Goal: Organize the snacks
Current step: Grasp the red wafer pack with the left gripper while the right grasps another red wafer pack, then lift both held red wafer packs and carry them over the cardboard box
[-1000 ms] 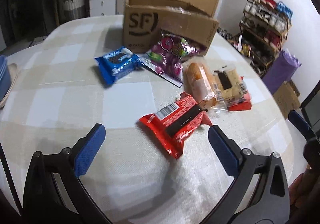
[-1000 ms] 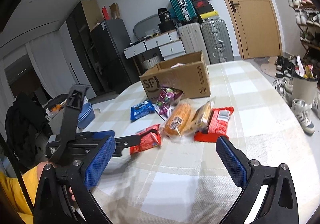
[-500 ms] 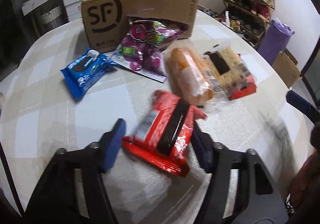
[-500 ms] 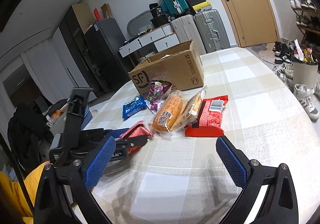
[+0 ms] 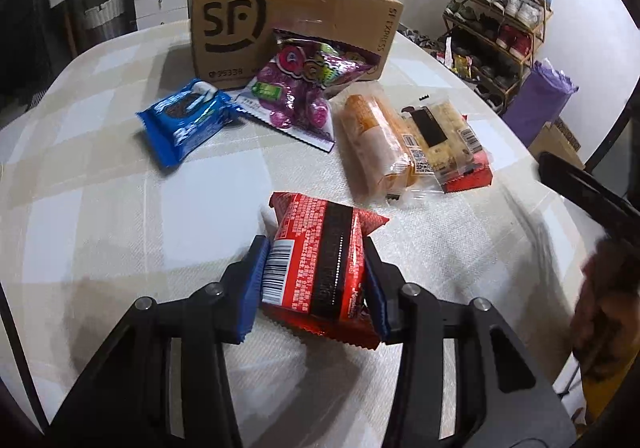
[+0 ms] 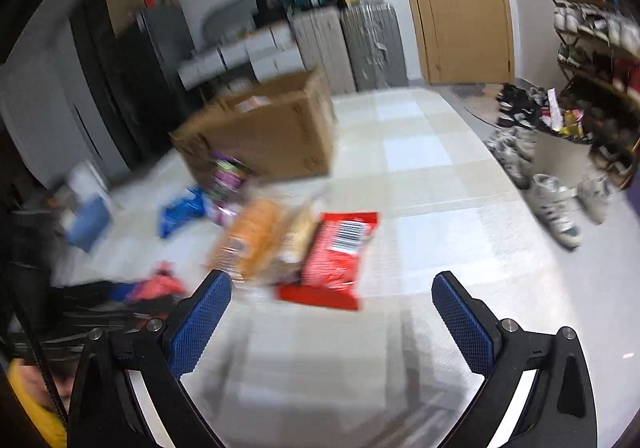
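In the left wrist view my left gripper has its blue pads pressed on both sides of a red snack pack with a black band, and its jaws are closing. The pack's far end rests on the table. The right wrist view is blurred. There my right gripper is open and empty, low over the table. Just beyond its fingertips lies a second red pack, barcode up. Behind stands the open SF cardboard box.
A blue cookie pack, a purple candy bag, an orange bread roll and a wrapped pastry lie in front of the box. A shoe rack stands past the table's right edge. Suitcases line the far wall.
My left gripper moved forward around the red pack and closed on it. The pack turned lengthwise between the pads. My right gripper swung closer to the second red pack.
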